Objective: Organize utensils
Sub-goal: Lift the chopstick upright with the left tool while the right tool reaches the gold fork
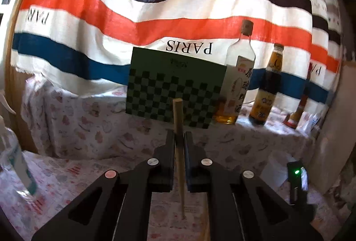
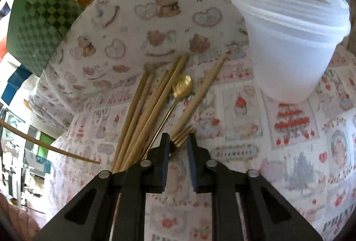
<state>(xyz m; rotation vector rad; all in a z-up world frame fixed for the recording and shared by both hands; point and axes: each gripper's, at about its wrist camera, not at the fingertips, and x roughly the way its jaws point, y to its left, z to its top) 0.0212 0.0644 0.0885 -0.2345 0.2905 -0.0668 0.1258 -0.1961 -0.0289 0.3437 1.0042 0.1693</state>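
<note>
My left gripper [image 1: 179, 137] is shut on a wooden chopstick [image 1: 178, 116] that stands nearly upright between the fingers, above the table. In the right wrist view, several wooden chopsticks [image 2: 142, 111], a gold spoon [image 2: 181, 86] and a gold fork [image 2: 183, 133] lie on the patterned tablecloth. My right gripper [image 2: 179, 140] is part open, with its fingertips on either side of the fork's tines. A stack of translucent plastic cups [image 2: 293, 40] stands upright to the right of the utensils. A thin chopstick [image 2: 49, 147] crosses the left of that view.
A green checkered box [image 1: 175, 85] [image 2: 40, 27] leans at the back of the table. A clear liquor bottle [image 1: 239, 76], a dark sauce bottle [image 1: 267, 89] and a small red bottle [image 1: 299, 111] stand beside it. A striped cloth [image 1: 155, 18] hangs behind.
</note>
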